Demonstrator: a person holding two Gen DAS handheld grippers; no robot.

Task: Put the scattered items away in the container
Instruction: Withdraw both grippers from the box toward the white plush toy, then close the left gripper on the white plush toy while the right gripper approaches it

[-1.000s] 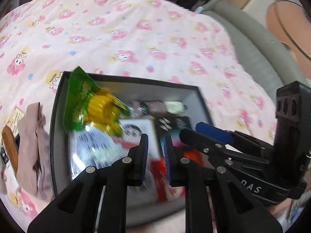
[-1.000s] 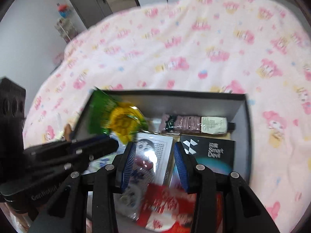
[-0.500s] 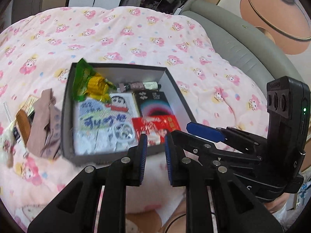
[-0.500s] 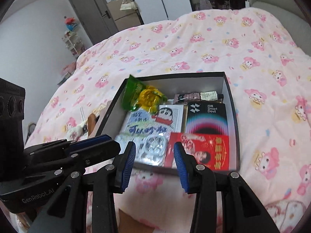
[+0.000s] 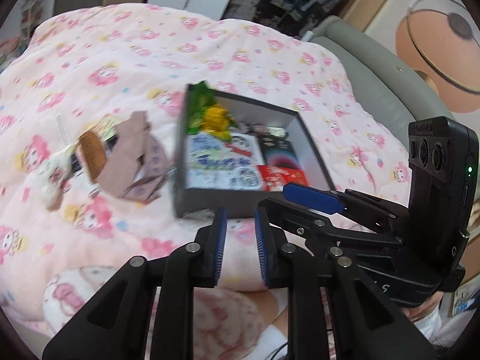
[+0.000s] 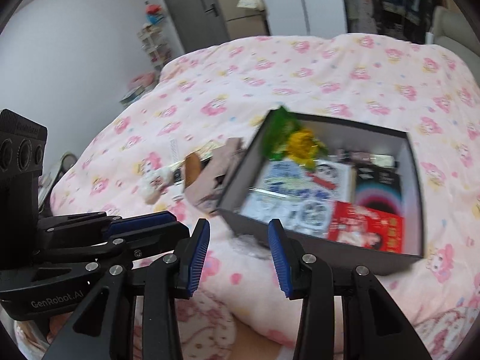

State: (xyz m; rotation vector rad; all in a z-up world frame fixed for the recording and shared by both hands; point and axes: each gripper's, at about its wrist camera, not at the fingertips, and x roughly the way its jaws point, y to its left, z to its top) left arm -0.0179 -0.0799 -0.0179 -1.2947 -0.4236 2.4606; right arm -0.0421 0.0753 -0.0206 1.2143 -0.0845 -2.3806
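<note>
A dark open box (image 5: 210, 202) (image 6: 303, 244) lies on the pink bed. It holds a green and yellow snack bag (image 5: 210, 114) (image 6: 295, 141), a white cartoon pack (image 5: 222, 162), a black booklet (image 6: 378, 186) and a red packet (image 6: 366, 228). Left of the box lie a brown comb (image 5: 91, 154) (image 6: 192, 166), a tan cloth (image 5: 135, 162) and a small white plush (image 5: 52, 177) (image 6: 151, 184). My left gripper (image 5: 238, 249) is open by a narrow gap and empty, in front of the box. My right gripper (image 6: 238, 258) is open wide and empty, in front of the box.
The pink patterned quilt (image 5: 120, 60) covers the bed. A grey padded headboard (image 5: 375, 75) runs along the right. A grey door (image 6: 192, 12) and a shelf (image 6: 153, 42) stand at the far wall. A ruler strip (image 5: 61, 129) lies near the comb.
Both grippers have pulled back from over the box and swung left, so the comb, cloth and plush are more central. The right gripper has opened a little wider.
</note>
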